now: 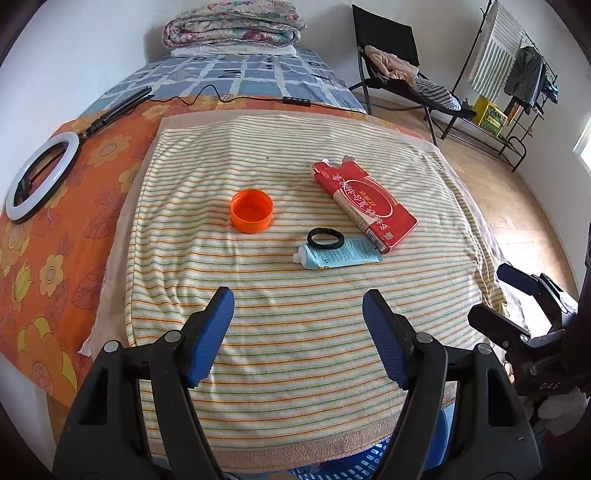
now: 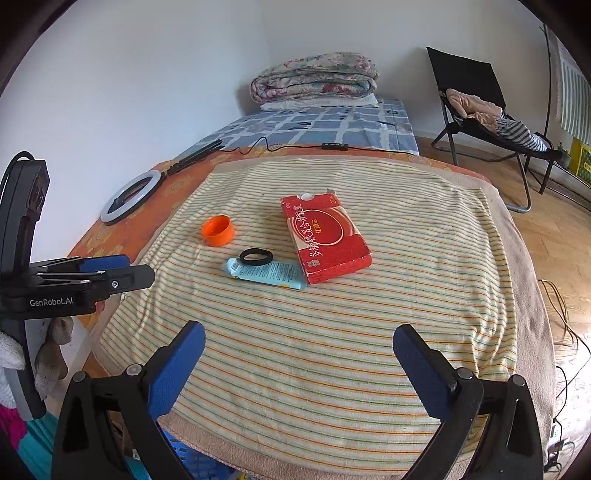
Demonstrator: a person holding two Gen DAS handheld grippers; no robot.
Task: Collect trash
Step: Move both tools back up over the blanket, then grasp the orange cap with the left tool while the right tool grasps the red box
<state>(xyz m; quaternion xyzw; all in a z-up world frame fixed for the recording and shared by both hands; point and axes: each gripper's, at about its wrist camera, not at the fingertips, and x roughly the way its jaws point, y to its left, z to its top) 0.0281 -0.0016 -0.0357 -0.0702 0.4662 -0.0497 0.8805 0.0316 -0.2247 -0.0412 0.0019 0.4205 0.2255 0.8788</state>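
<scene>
On a striped towel (image 1: 295, 332) (image 2: 332, 332) lie an orange cap (image 1: 252, 209) (image 2: 218, 230), a torn red carton (image 1: 365, 205) (image 2: 325, 238), a light blue tube (image 1: 338, 254) (image 2: 266, 273) and a black ring (image 1: 325, 238) (image 2: 256, 256) resting on the tube. My left gripper (image 1: 298, 306) is open and empty, hovering over the towel's near part. My right gripper (image 2: 299, 343) is open and empty, also near the towel's front edge. Each gripper shows in the other's view, the right one (image 1: 517, 295) and the left one (image 2: 110, 273).
A blue perforated basket (image 1: 354, 465) (image 2: 195, 461) sits below the towel's front edge. A white ring light (image 1: 42, 177) (image 2: 129, 195) and a black cable lie on the orange sheet at left. A folded quilt (image 1: 234, 26), black chair (image 2: 476, 107) and clothes rack (image 1: 517, 81) stand behind.
</scene>
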